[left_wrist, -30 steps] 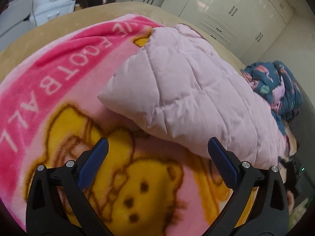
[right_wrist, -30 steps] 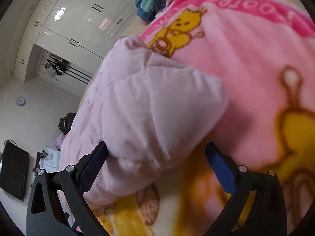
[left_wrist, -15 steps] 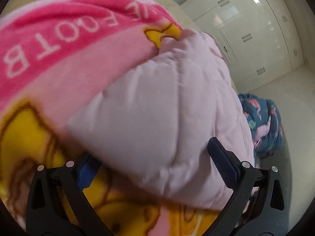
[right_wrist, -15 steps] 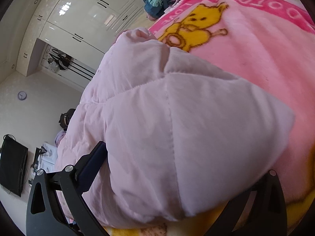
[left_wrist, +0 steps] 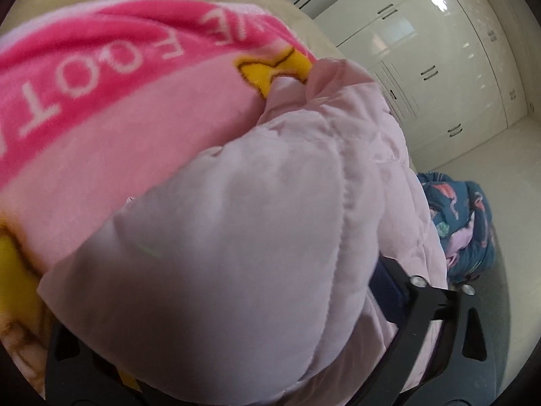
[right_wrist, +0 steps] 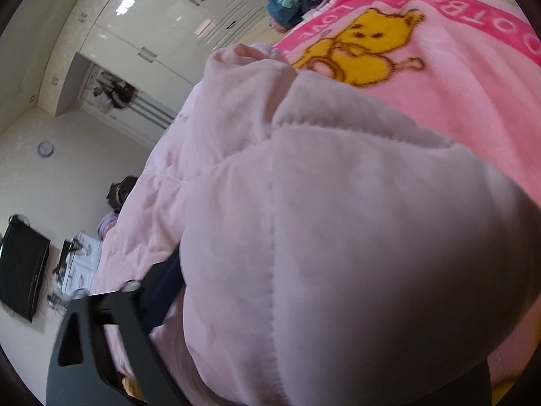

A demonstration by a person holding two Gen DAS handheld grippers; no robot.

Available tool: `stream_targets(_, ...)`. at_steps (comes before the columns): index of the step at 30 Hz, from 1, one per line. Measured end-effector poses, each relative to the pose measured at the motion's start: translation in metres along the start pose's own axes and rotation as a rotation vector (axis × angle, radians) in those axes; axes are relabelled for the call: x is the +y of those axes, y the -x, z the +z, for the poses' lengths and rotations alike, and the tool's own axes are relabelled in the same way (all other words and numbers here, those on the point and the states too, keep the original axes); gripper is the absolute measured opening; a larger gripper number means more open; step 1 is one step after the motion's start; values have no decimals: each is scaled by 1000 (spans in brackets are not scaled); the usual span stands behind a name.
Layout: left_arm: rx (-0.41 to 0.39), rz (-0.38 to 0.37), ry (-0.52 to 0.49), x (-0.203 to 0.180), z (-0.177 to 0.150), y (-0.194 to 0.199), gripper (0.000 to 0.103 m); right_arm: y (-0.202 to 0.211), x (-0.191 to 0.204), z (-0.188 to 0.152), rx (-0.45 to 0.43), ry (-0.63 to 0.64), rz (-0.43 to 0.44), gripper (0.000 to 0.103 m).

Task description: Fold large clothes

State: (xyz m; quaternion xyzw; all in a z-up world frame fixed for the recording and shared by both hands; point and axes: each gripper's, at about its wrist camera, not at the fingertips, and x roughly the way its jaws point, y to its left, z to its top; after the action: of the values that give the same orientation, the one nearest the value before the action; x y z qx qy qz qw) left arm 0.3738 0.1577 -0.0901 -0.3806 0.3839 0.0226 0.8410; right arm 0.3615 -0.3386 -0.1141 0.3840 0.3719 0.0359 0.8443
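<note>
A puffy pale pink quilted jacket [left_wrist: 270, 237] lies on a pink cartoon-bear blanket [left_wrist: 118, 118] spread over the bed. In the left wrist view one padded corner of the jacket fills the gap of my left gripper [left_wrist: 267, 270]; its jaws are closing, and only the right blue pad [left_wrist: 389, 291] shows beside the fabric. In the right wrist view another bulging corner of the jacket [right_wrist: 338, 237] sits inside my right gripper [right_wrist: 270, 264], whose jaws are also closing. Its left finger [right_wrist: 162, 287] shows at the fabric's edge; the right one is hidden.
A dark blue flamingo-print cloth [left_wrist: 463, 223] is bunched beyond the jacket at the bed's edge. White wardrobe doors [left_wrist: 422, 67] line the wall. A black screen [right_wrist: 20, 270] hangs on the wall at the far left of the right wrist view.
Both grippers have moved forward onto the jacket. Its corners lay ahead of the fingers and now bulge between them, hiding one finger of each gripper.
</note>
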Motion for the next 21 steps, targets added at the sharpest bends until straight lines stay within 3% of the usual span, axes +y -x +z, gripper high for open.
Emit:
stream_targets(1,-6,5,-20,-3,1,2,78,1,3,1,3,14,3,78)
stream_targets(3,-20,11,-70,-13,2,8,60,7,13,2,-3,77,7,59)
stream_targets(5,-28,18,-118,-23,3,14,50,12,25,2,-14,147,-4,49)
stream_targets(9,-23,56,-227,-45,5,26,36,27,59,1,-45,302,-43,38)
stream_targets(15,-70,58,-317,-66,4,58,32,56,111,-13,-109,523,-73,33)
stream_targets(21,-100,35,-368,-78,-11,95,32,103,143,-40,-177,687,-49,32)
